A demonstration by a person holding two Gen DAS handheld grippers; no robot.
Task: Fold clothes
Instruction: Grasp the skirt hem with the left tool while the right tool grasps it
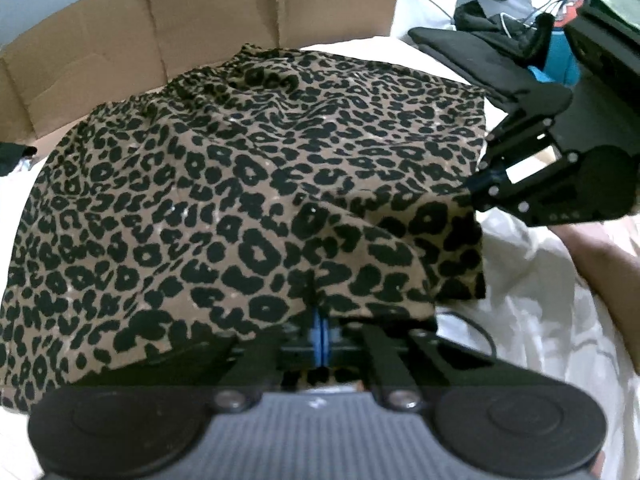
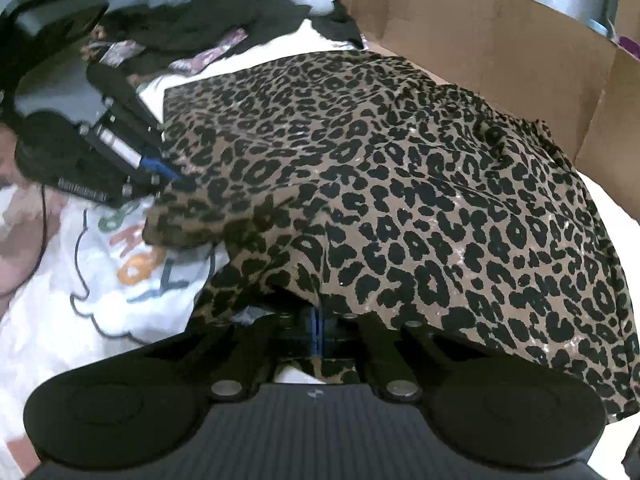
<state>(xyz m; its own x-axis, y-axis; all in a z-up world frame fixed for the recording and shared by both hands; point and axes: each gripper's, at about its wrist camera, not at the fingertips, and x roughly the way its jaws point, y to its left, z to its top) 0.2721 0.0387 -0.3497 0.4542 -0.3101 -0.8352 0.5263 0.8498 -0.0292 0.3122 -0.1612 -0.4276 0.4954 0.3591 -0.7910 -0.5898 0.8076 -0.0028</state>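
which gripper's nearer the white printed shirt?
Left. The left gripper holds the leopard garment directly above the white printed shirt; the right gripper grips farther along the hem.

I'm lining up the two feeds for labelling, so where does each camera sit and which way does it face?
Left wrist: rides the left claw, facing across the leopard-print garment toward the cardboard box; right claw and a forearm show at right.
Right wrist: rides the right claw, facing the same garment and box; left claw shows at left, white printed shirt below.
Shared: garment, box, both claws pinching its near edge.
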